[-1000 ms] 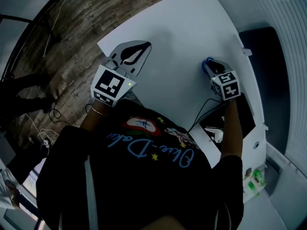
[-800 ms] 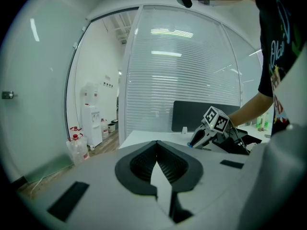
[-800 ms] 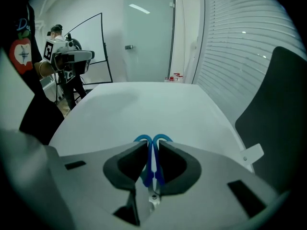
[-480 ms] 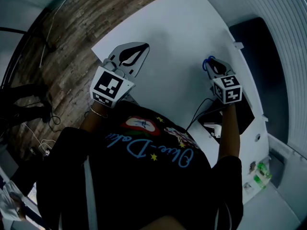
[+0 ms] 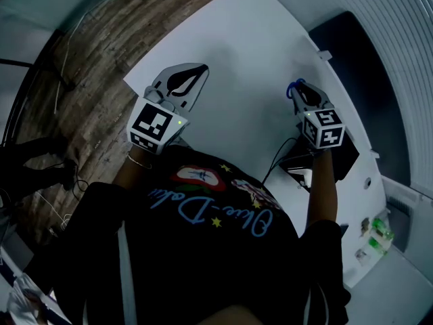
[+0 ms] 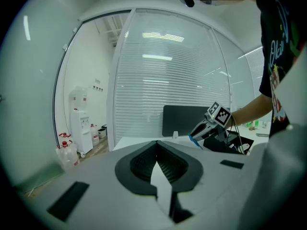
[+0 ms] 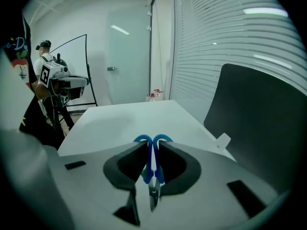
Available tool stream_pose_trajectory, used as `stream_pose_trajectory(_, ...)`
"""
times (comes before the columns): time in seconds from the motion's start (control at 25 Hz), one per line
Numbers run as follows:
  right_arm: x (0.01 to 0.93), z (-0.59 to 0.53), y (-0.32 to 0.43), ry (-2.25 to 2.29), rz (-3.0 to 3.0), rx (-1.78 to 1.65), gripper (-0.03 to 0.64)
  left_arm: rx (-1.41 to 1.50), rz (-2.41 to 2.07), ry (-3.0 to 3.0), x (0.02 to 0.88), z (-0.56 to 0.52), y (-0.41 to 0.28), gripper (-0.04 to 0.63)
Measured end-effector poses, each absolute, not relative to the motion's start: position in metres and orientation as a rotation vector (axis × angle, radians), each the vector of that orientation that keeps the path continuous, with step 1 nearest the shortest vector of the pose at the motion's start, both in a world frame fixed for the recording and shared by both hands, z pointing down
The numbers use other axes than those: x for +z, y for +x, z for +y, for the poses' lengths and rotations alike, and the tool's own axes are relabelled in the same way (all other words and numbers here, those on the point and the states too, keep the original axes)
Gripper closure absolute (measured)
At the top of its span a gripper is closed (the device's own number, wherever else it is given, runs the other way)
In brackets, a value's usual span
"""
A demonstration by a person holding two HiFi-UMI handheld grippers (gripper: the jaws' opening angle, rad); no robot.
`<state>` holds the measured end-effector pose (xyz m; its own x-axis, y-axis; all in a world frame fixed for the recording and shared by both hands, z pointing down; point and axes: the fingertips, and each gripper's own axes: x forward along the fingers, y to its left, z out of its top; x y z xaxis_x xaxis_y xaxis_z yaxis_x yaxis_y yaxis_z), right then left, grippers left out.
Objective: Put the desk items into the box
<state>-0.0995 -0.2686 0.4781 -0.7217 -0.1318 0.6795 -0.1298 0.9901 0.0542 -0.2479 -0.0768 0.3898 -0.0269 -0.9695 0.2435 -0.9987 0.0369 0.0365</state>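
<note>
Blue-handled scissors [image 7: 152, 163] are clamped upright between the pads of my right gripper [image 7: 152, 145], which is shut on them. Their handle loops [image 5: 292, 87] stick out past the jaw tips, above the right side of the white table [image 5: 250, 59]. My left gripper [image 5: 201, 68] hovers over the table's left part with its tips together and nothing between them [image 6: 156, 143]. A dark box [image 5: 346, 160] sits by my right forearm, seen again in the left gripper view [image 6: 236, 145] behind the right gripper [image 6: 204, 131].
A black partition panel [image 5: 358, 53] stands along the table's right edge [image 7: 254, 114]. A thin cable [image 5: 279, 160] runs toward the box. Green bottles [image 5: 375, 239] sit at the lower right. Wooden floor [image 5: 101, 66] lies to the left.
My right gripper has risen a little with the scissors still in it. The left gripper is about where it was.
</note>
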Motion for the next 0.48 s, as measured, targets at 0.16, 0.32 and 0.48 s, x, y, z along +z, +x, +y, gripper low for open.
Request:
stream_pose_trajectory(0.16, 0.466, -0.268, -0.093, 0.226, -2.422, 0.009, 0.538, 0.210, -2.084, 2.078, 0.387, -0.081, -0.241, 0.588)
stream_pose_trajectory(0.32, 0.455, -0.266, -0.085, 0.269, -2.463, 0.028, 0.538, 0.194, -2.072, 2.119, 0.380, -0.083, -0.233, 0.588)
stream_pose_trajectory(0.48, 0.440, -0.259, -0.080, 0.314, -2.521, 0.084, 0.538, 0.196, -2.064, 2.139, 0.375, -0.079, -0.229, 0.588)
